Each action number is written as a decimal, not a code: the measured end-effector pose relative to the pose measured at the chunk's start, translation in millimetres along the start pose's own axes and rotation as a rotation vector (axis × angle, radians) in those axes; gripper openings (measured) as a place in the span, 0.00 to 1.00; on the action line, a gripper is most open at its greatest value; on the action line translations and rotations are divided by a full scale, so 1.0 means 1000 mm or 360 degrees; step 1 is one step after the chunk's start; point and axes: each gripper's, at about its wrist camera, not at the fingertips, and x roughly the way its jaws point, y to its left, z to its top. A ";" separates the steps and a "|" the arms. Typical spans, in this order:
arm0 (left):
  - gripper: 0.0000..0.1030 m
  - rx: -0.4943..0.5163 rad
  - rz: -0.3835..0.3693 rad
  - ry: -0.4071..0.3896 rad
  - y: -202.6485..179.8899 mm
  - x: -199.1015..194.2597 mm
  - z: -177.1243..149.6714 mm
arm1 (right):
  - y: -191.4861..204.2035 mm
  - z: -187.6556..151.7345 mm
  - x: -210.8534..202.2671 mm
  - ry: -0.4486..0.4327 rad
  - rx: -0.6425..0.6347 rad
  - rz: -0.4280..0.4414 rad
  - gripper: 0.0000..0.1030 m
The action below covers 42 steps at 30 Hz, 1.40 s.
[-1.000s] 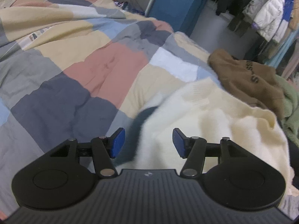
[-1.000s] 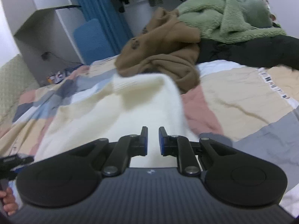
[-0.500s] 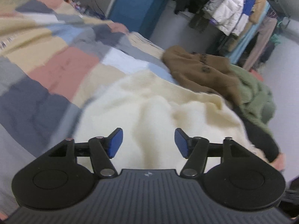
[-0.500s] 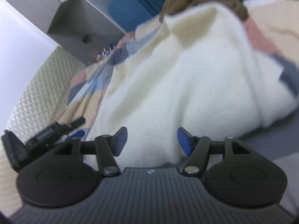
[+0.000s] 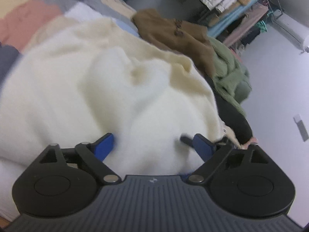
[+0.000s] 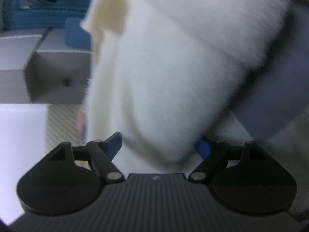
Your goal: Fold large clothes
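Left wrist view: the left gripper [image 5: 152,145] is spreading over the cream sweater [image 5: 100,89], heaped on the patchwork quilt [image 5: 29,17]. The right gripper [image 6: 160,145], pinched a second ago, is opening too; fleece bulges between its fingers, unclamped. Fold dropped, fresh grasp needed.

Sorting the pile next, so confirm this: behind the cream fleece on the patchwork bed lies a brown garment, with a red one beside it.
One error: the garment beside the brown garment is green, not red, as the left wrist view shows. The cream fleece and patchwork bed are as stated.
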 end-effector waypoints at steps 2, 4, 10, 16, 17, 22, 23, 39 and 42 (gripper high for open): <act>0.95 -0.0054 -0.0065 0.0030 0.002 0.003 0.001 | 0.006 0.000 -0.003 -0.0023 -0.0009 0.0106 0.81; 0.97 -0.0142 -0.0144 0.0045 0.008 0.001 0.005 | 0.014 -0.001 -0.007 -0.0038 -0.0033 0.0219 0.81; 0.98 -0.0472 -0.0509 0.0048 0.030 -0.015 0.020 | 0.030 0.001 -0.008 -0.0059 -0.0076 0.0415 0.82; 0.98 -0.0523 -0.0665 0.0211 0.026 0.012 0.008 | 0.027 0.013 -0.009 -0.0054 -0.0024 0.0439 0.82; 0.98 -0.0538 -0.0626 0.0265 0.027 0.022 0.005 | 0.027 0.013 -0.009 -0.0053 -0.0015 0.0444 0.82; 0.98 -0.0750 -0.0602 0.0518 0.035 0.066 -0.006 | 0.017 0.009 -0.020 -0.0074 0.0061 0.0517 0.82; 0.98 -0.0784 -0.0578 0.0529 0.036 0.073 -0.006 | 0.017 0.010 -0.020 -0.0080 0.0080 0.0540 0.82; 0.97 -0.1252 -0.0323 0.0091 0.096 0.042 0.015 | 0.005 -0.001 -0.025 -0.0209 0.0185 0.0362 0.80; 0.97 -0.1261 -0.0249 0.0046 0.099 0.033 0.016 | 0.001 -0.003 -0.026 -0.0246 0.0187 0.0248 0.75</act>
